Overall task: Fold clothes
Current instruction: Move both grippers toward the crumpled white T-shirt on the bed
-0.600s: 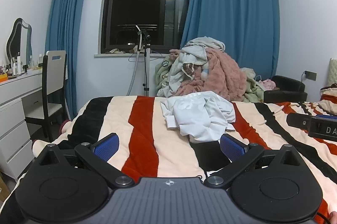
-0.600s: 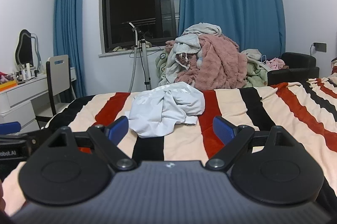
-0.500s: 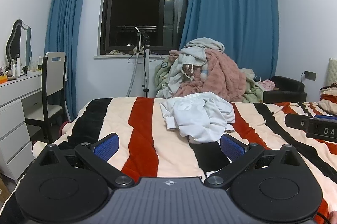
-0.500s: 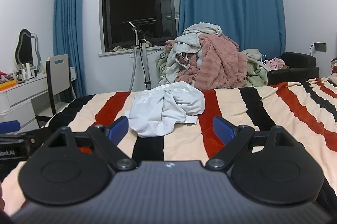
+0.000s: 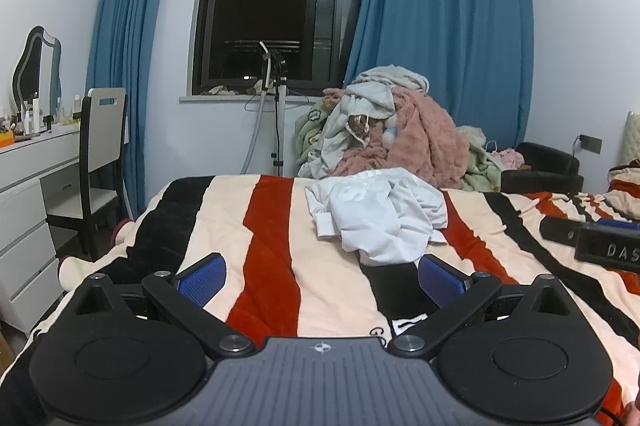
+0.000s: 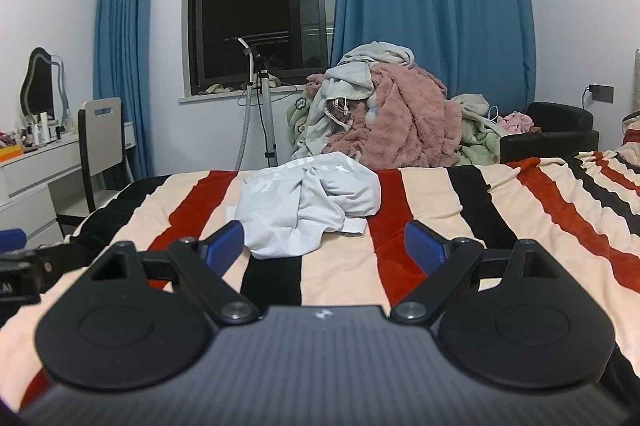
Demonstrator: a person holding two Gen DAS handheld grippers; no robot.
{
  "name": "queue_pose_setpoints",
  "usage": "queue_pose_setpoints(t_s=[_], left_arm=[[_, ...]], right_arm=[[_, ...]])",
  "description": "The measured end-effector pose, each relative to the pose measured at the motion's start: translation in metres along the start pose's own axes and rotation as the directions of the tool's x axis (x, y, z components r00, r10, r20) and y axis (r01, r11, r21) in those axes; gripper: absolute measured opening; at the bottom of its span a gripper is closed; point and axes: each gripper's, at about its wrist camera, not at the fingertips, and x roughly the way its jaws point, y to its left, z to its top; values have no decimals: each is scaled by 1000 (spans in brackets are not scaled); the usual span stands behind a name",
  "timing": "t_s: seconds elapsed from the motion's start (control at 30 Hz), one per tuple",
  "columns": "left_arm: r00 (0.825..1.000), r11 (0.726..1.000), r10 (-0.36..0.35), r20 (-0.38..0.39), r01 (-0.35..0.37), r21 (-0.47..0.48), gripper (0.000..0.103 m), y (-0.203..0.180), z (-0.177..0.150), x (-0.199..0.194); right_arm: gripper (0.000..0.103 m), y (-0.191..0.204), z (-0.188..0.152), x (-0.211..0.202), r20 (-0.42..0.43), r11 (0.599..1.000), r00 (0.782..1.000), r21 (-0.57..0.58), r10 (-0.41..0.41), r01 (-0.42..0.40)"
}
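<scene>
Left gripper (image 5: 320, 280), black with blue ribbed pads, spread wide and gripping nothing, just bare blanket between the fingers. Right gripper (image 6: 324, 246), same build, also wide apart and empty-handed, poking into the left wrist view at 3 o'clock (image 5: 592, 242). Both hovering low over the striped fleece blanket (image 5: 280, 266) in cream, red and black covering the bed.

Crumpled pale blue-white cotton garment (image 5: 376, 218) lying in a heap on that blanket, at about 12 o'clock from the left gripper, slightly toward 1, and not touching either one. Seen from the right wrist (image 6: 308, 210), sitting at roughly 11 o'clock, just past the left finger's tip.

Further out at 12 to 1 o'clock, big messy pile of laundry (image 5: 392, 130) off the bed's far edge, pink fluffy throw and grey hoodie on top. Behind that, dark window (image 5: 276, 6) flanked by blue curtains (image 5: 440, 46). White chair (image 5: 100, 154) and white dresser (image 5: 28, 186) out at 9 o'clock, black armchair (image 5: 544, 166) at 2 o'clock.
</scene>
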Motion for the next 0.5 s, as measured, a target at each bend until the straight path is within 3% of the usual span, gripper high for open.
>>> queue_pose_setpoints(t_s=[0.27, 0.5], left_arm=[[1000, 1000, 18, -12, -18, 9, 103, -1, -6, 5], [1000, 1000, 14, -20, -13, 11, 103, -4, -7, 4]], right_arm=[[89, -3, 0, 6, -26, 1000, 1000, 21, -1, 2], [89, -5, 0, -1, 51, 999, 999, 47, 3, -6]])
